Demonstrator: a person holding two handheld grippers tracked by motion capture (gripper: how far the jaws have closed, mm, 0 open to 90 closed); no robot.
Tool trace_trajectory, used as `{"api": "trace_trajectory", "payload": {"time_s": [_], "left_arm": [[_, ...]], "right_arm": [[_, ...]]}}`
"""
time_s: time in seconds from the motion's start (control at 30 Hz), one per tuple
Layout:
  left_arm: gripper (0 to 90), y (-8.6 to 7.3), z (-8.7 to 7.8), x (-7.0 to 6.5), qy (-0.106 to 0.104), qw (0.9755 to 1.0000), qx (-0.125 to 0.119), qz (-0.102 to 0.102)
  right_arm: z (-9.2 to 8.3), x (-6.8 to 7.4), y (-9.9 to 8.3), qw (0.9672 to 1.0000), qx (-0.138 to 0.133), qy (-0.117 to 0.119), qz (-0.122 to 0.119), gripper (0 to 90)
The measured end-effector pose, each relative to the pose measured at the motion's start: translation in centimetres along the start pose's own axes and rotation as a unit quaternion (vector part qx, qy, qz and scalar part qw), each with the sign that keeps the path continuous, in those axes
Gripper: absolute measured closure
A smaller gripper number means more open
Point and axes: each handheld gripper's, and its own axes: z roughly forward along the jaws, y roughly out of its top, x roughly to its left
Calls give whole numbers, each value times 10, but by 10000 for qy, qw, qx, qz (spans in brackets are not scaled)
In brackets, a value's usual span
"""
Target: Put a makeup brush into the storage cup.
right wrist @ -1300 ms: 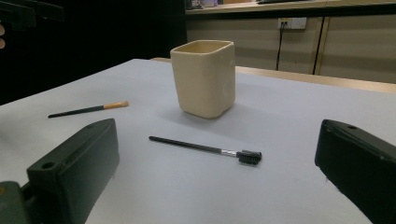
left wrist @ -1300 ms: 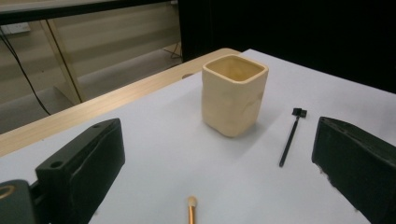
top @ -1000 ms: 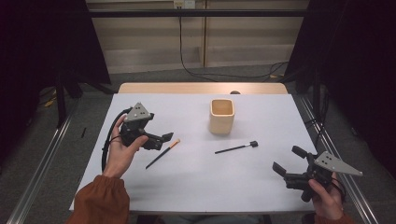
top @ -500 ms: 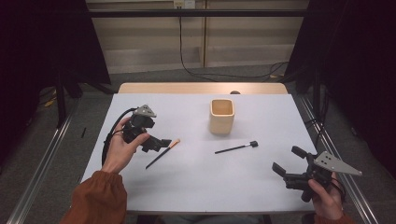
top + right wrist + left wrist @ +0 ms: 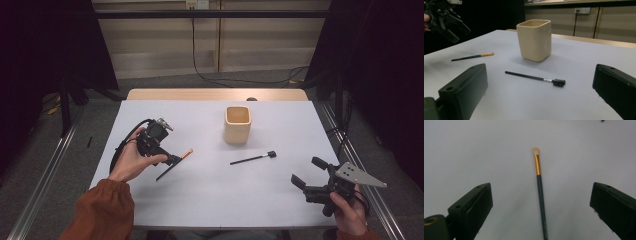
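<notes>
Your left gripper (image 5: 172, 159) hangs over the slim dark-handled brush with the gold ferrule and pale orange tip (image 5: 539, 187), jaws spread wide and holding nothing; in the left gripper view the handle runs up the middle of the gap, well apart from both jaws. That brush lies flat on the white table (image 5: 210, 200), to the left of the cream square-sided ceramic cup (image 5: 237, 124). If you mean to pick it up, the thin handle is the risk: closing too high would miss it, and closing off-centre could roll or flick it across the smooth surface. Coming down hard would drive the jaw tips into the tabletop. Beyond it, the black spoolie brush with the bristled head (image 5: 534, 77) lies in front of the cup, untouched. Your right gripper (image 5: 307, 182) rests near the table's right edge, also wide open and empty, facing the cup; a careless swing could knock the cup over.
</notes>
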Motion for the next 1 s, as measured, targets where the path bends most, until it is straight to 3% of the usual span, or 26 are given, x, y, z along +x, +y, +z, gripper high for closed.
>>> {"api": "trace_trajectory", "payload": {"time_s": [0.23, 0.43, 0.67, 0.9, 1.0], "left_arm": [[51, -1, 9, 3, -109, 9992, 382, 4], [85, -4, 19, 6, -206, 9970, 734, 145], [179, -3, 26, 10, -302, 9948, 965, 92], [332, 0, 36, 7, -429, 9918, 1198, 62], [403, 1, 42, 6, -386, 9906, 1308, 69]], "right_arm": [[1, 0, 0, 10000, 6, 10, -19, 0], [1, 0, 0, 10000, 29, 26, -17, 0], [1, 0, 0, 10000, 41, 30, -43, 0], [1, 1, -1, 9999, 55, 45, -80, 0], [1, 0, -1, 9999, 56, 42, -75, 0]]}}
